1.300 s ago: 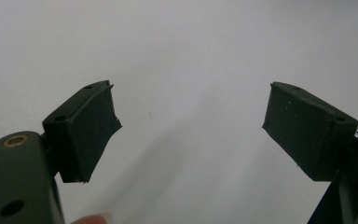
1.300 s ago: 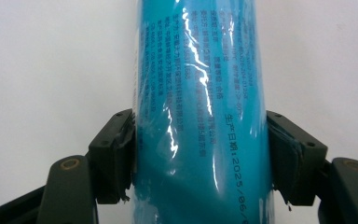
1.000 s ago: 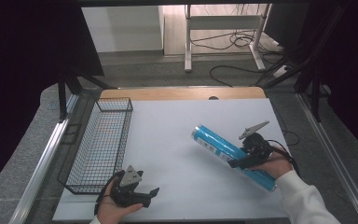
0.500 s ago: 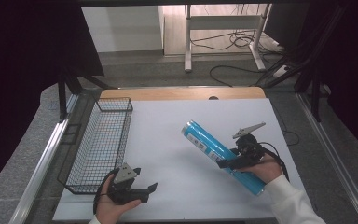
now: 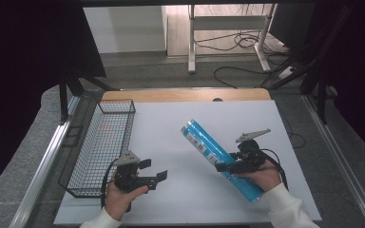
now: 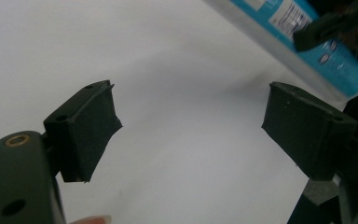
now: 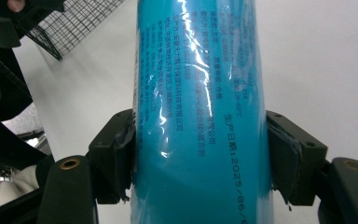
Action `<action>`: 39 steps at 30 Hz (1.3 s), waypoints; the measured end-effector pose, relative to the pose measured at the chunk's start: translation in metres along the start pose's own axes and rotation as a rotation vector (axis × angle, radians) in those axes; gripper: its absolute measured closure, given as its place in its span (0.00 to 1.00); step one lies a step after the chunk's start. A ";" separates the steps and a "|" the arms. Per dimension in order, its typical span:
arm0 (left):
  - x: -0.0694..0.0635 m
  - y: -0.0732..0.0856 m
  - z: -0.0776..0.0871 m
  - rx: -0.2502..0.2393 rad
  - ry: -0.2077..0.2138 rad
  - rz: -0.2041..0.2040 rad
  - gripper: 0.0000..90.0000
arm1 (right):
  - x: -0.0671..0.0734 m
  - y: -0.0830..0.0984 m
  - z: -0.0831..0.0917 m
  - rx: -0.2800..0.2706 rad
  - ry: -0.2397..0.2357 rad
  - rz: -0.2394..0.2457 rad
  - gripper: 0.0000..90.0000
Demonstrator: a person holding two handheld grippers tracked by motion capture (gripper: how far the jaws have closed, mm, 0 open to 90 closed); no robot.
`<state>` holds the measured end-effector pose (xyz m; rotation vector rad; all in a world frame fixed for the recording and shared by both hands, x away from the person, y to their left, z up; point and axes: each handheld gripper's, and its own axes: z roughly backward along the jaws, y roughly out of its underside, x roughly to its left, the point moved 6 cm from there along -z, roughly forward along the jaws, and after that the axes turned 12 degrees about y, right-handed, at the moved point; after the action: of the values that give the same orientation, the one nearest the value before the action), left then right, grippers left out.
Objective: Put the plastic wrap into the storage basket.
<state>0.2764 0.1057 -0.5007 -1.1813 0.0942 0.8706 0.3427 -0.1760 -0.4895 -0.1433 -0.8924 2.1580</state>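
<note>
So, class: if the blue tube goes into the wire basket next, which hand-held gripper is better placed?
Probably right: it already clamps the blue tube. The left is open and empty beside the wire basket.

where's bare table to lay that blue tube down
Free: the white tabletop between the wire basket and the blue tube, and the far strip beyond the tube. Crowded: the near edge, where the left gripper and right gripper sit.

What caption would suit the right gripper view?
Right gripper clamped around a blue tube, wire basket behind.
</note>
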 end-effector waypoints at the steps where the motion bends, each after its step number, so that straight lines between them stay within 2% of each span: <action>1: 0.001 -0.004 -0.005 -0.009 0.024 0.022 0.18 | 0.002 0.000 -0.002 -0.002 -0.003 0.001 0.36; 4: 0.003 -0.006 -0.010 -0.014 0.043 0.041 0.18 | 0.003 0.000 -0.004 -0.002 -0.012 -0.003 0.36; 10: 0.007 -0.013 -0.025 -0.026 0.123 0.101 0.15 | 0.011 -0.001 -0.011 -0.014 -0.013 -0.006 0.36; 15: 0.015 -0.021 -0.035 -0.078 0.176 0.160 0.14 | 0.018 -0.005 -0.017 -0.019 -0.024 -0.008 0.36; 18: 0.022 -0.023 -0.043 -0.091 0.229 0.201 0.13 | 0.023 -0.008 -0.022 -0.023 -0.034 -0.010 0.36; 20: 0.024 -0.023 -0.047 -0.103 0.244 0.205 0.13 | 0.026 -0.009 -0.026 -0.030 -0.033 -0.013 0.36; 23: 0.024 -0.025 -0.051 -0.119 0.275 0.206 0.13 | 0.030 -0.011 -0.031 -0.042 -0.035 -0.018 0.36; 24: 0.024 -0.027 -0.053 -0.136 0.305 0.229 0.13 | 0.034 -0.013 -0.033 -0.046 -0.036 -0.027 0.36; 25: 0.024 -0.027 -0.053 -0.136 0.305 0.229 0.13 | 0.036 -0.014 -0.034 -0.055 -0.039 -0.028 0.36; 29: 0.024 -0.032 -0.058 -0.178 0.365 0.270 0.13 | 0.044 -0.017 -0.037 -0.068 -0.048 -0.028 0.36; 30: 0.022 -0.033 -0.060 -0.176 0.383 0.275 0.14 | 0.050 -0.019 -0.039 -0.078 -0.052 -0.028 0.36; 32: 0.020 -0.034 -0.063 -0.178 0.428 0.292 0.14 | 0.053 -0.021 -0.041 -0.084 -0.057 -0.025 0.36; 39: 0.018 -0.033 -0.072 -0.172 0.447 0.312 0.24 | 0.073 -0.028 -0.051 -0.123 -0.069 -0.002 0.36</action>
<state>0.3361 0.0523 -0.5142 -1.5349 0.5894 0.8825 0.3288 -0.0843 -0.4965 -0.1291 -1.0648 2.1174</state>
